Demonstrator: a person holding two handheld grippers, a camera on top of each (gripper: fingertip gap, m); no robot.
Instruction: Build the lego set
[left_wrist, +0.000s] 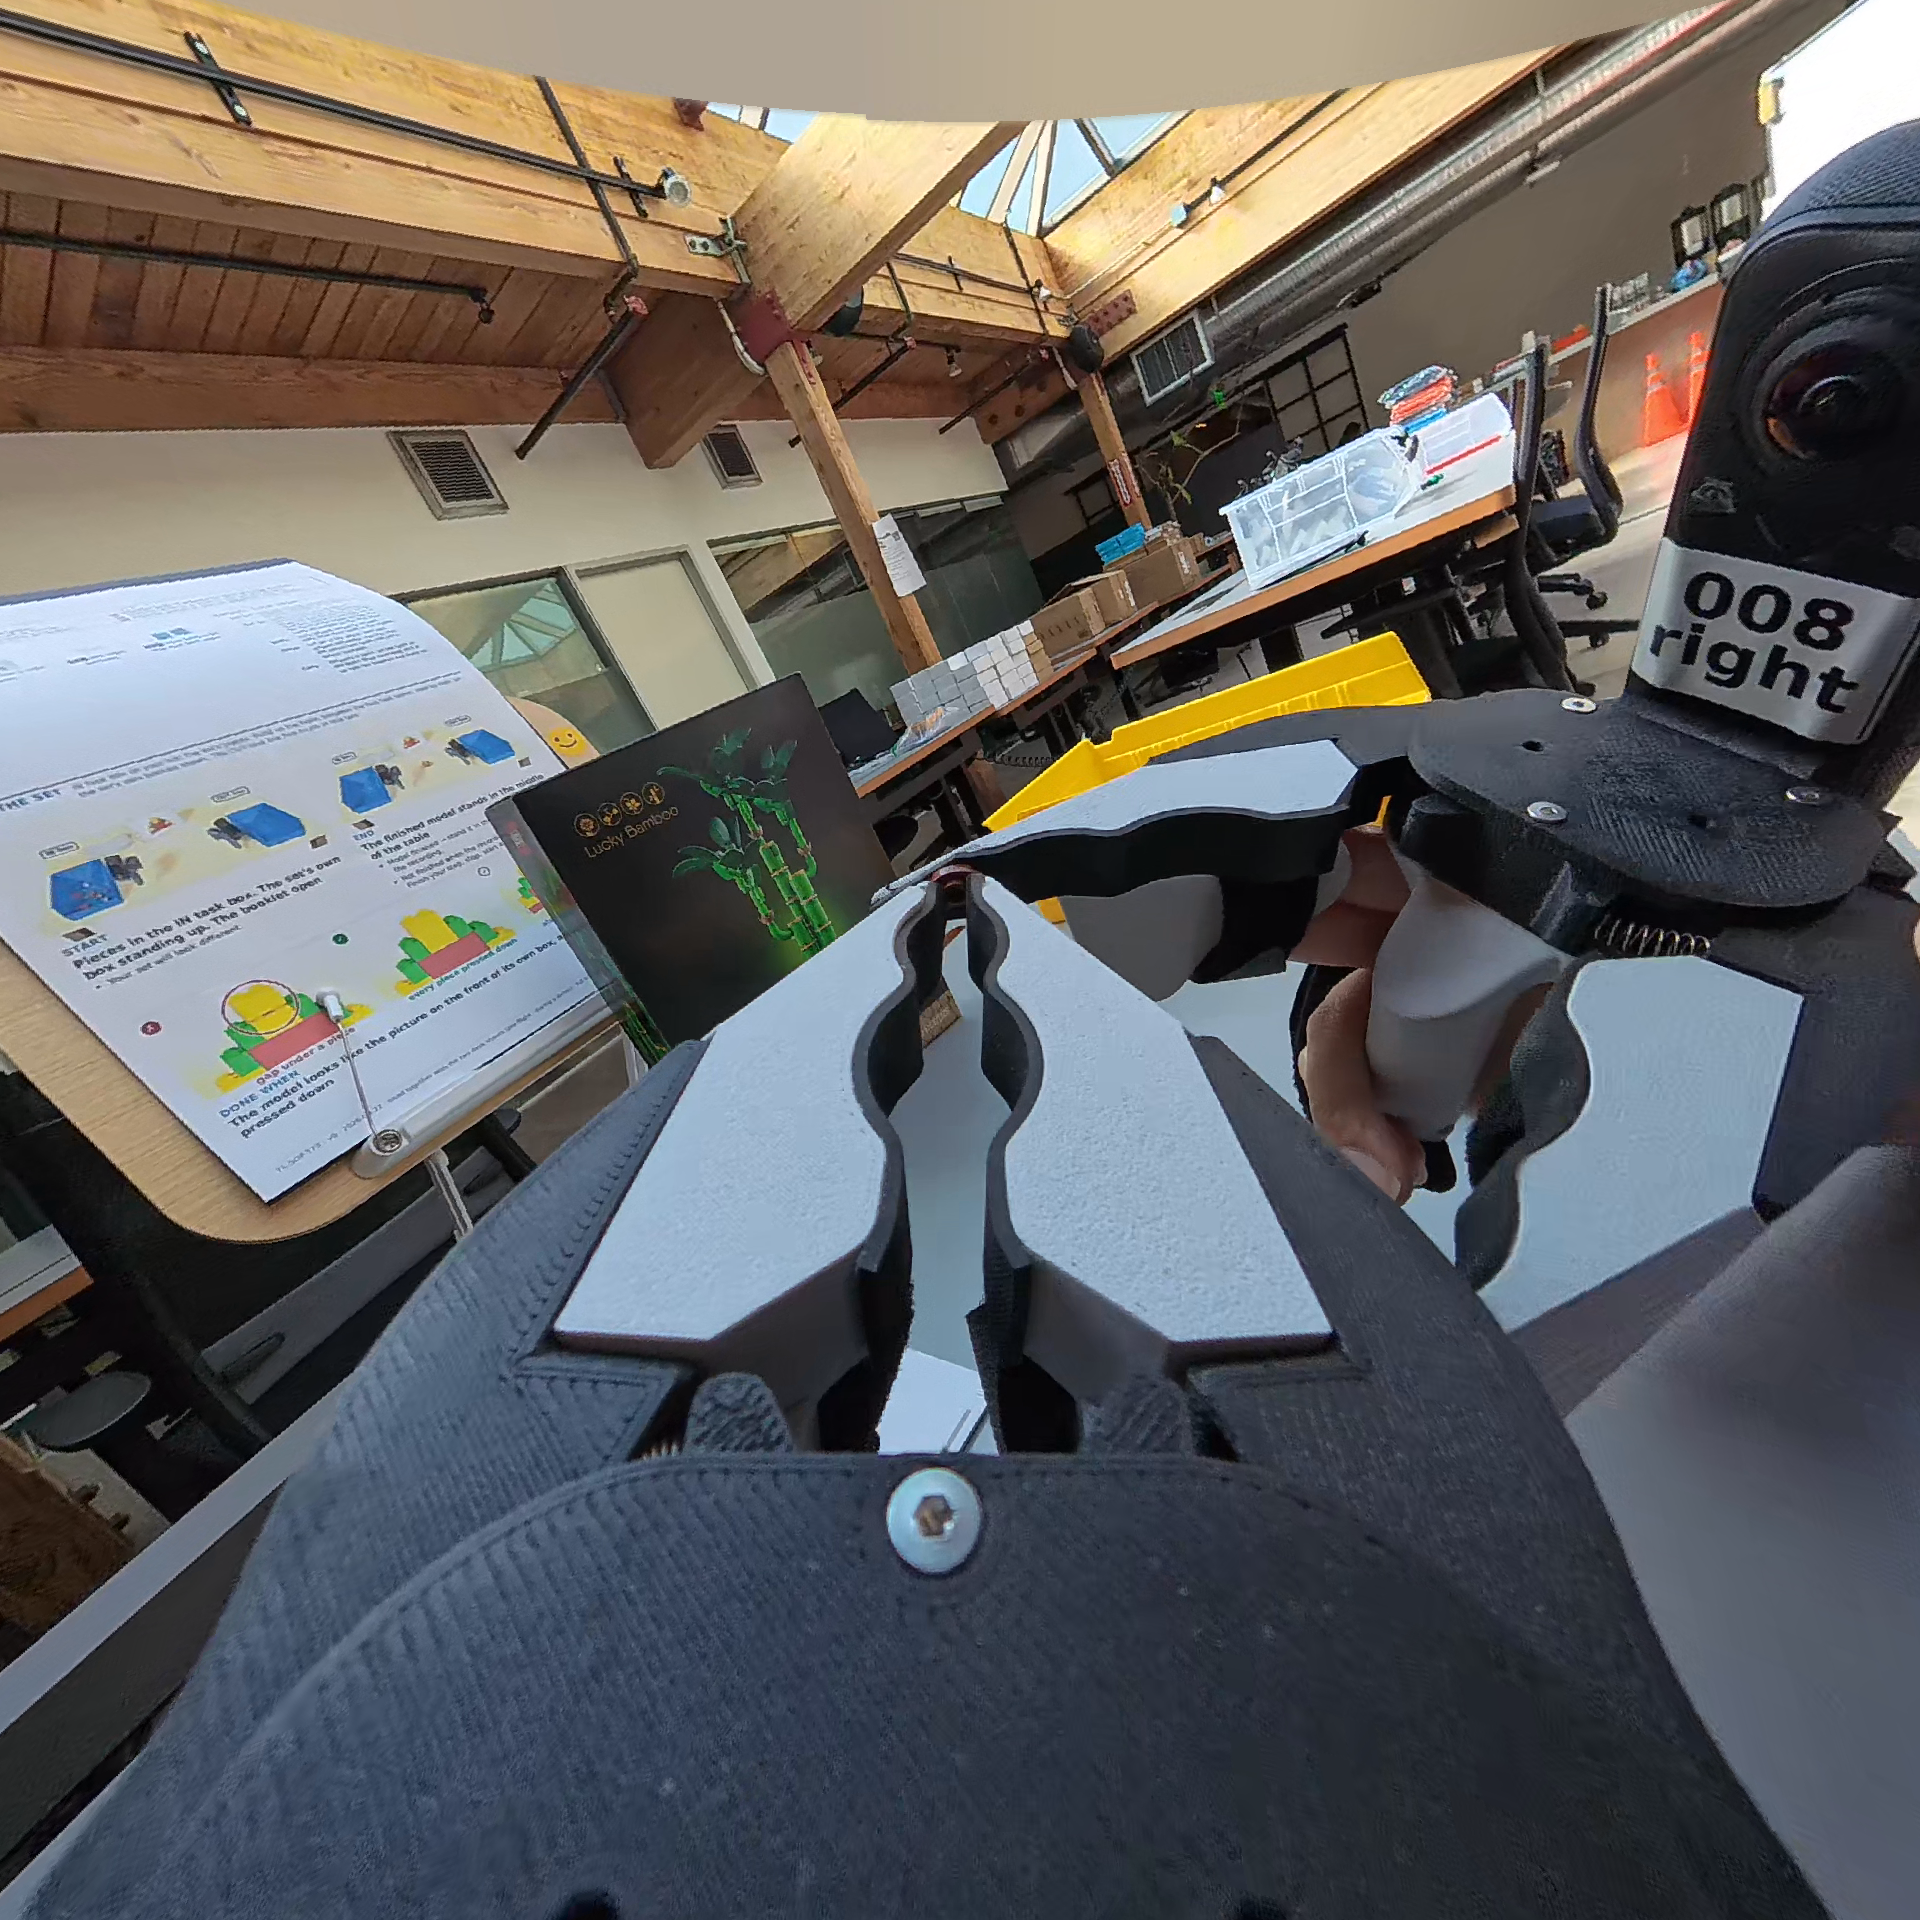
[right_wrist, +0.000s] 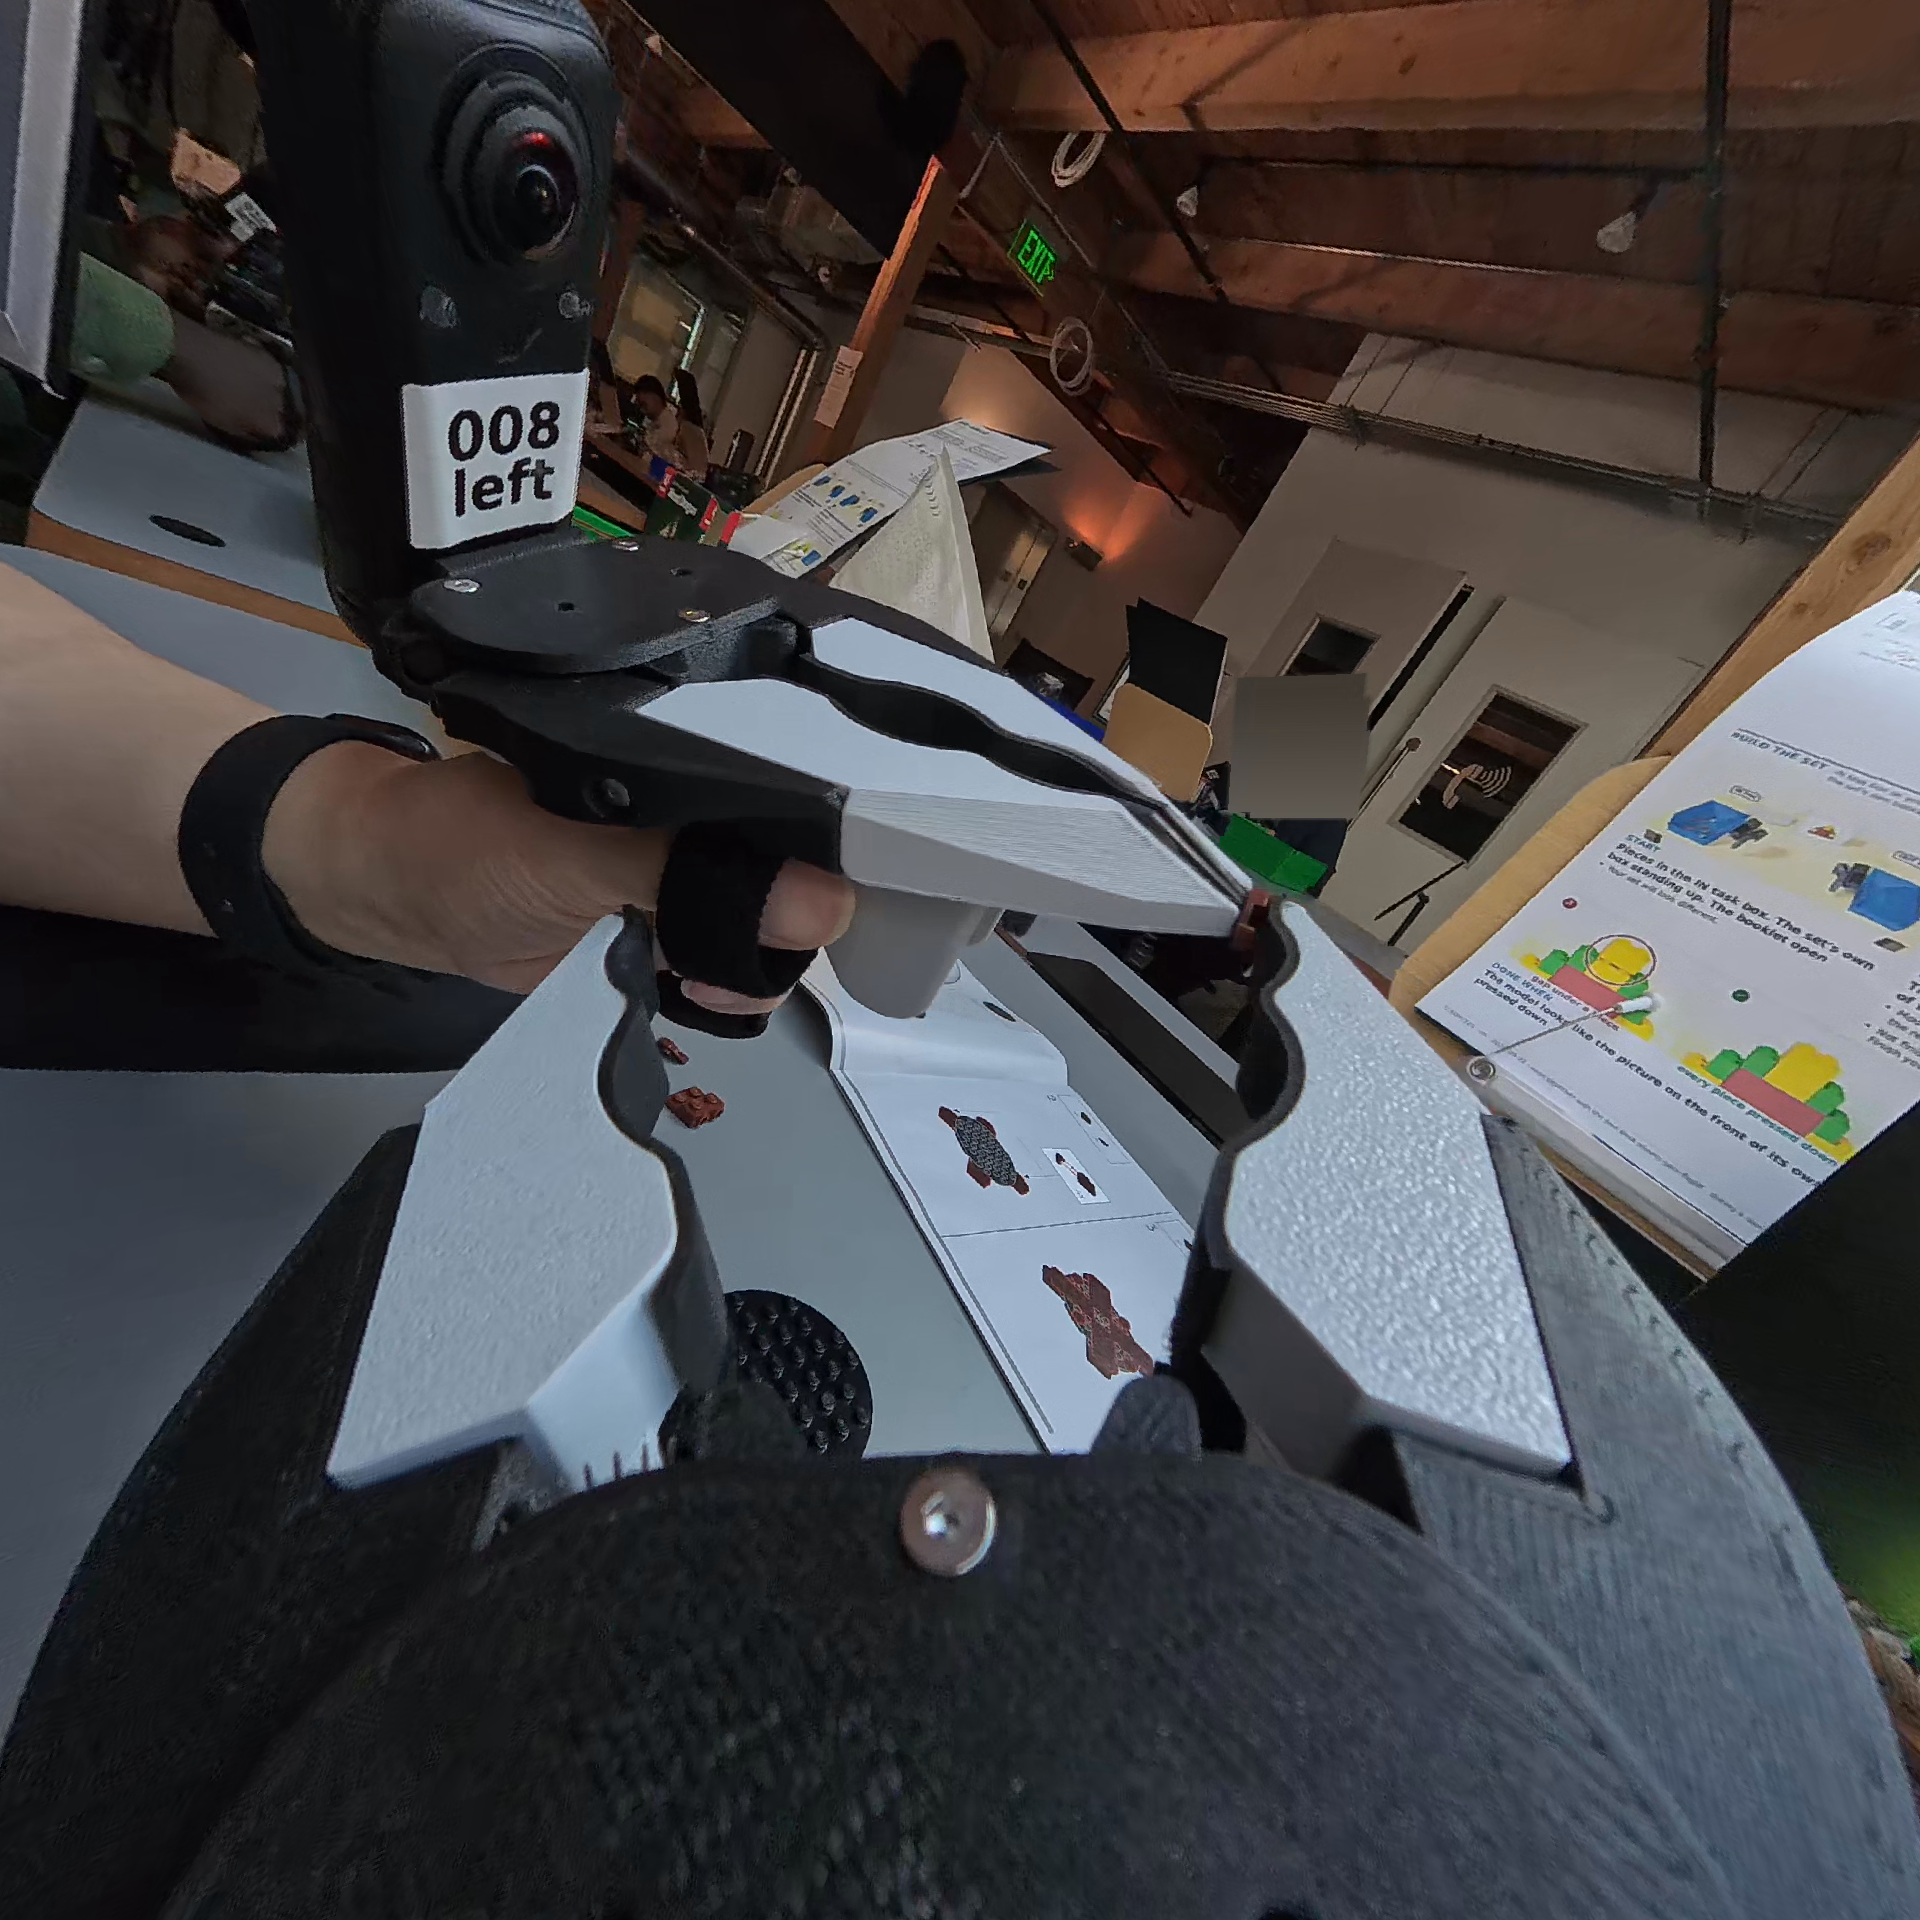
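While we look along the left gripper (left_wrist: 948, 902) in the left wrist view, we see its two grey fingers nearly closed, their tips pinching a small reddish-brown lego piece (left_wrist: 950, 879). The right gripper (left_wrist: 1122, 831) reaches in from the right at the same height, one of its finger tips touching that piece, and a hand (left_wrist: 1351, 1049) wraps its grey handle. Behind the tips stands the dark lego box (left_wrist: 717, 862) with a green bamboo picture, upright on the grey table (left_wrist: 1683, 1049). To the left a printed instruction sheet (left_wrist: 260, 831) leans on a wooden stand, and a yellow bin (left_wrist: 1247, 707) sits behind the right gripper. Turning to the right wrist view, we find the right gripper (right_wrist: 951, 935) spread wide, grasping nothing, with its right finger tip (right_wrist: 1283, 935) just touching the brown piece (right_wrist: 1252, 916) that the left gripper (right_wrist: 1236, 894) clenches at its tip. A hand (right_wrist: 447, 862) with a black wristband holds the left gripper from the left. Below, between the right fingers, an open building booklet (right_wrist: 1018, 1174) lies flat on the table (right_wrist: 208, 1195), a few loose brown bricks (right_wrist: 694, 1105) rest near it, and a round black studded plate (right_wrist: 805, 1371) lies close to the gripper's base. At the right edge the same instruction sheet (right_wrist: 1745, 977) leans on its stand.
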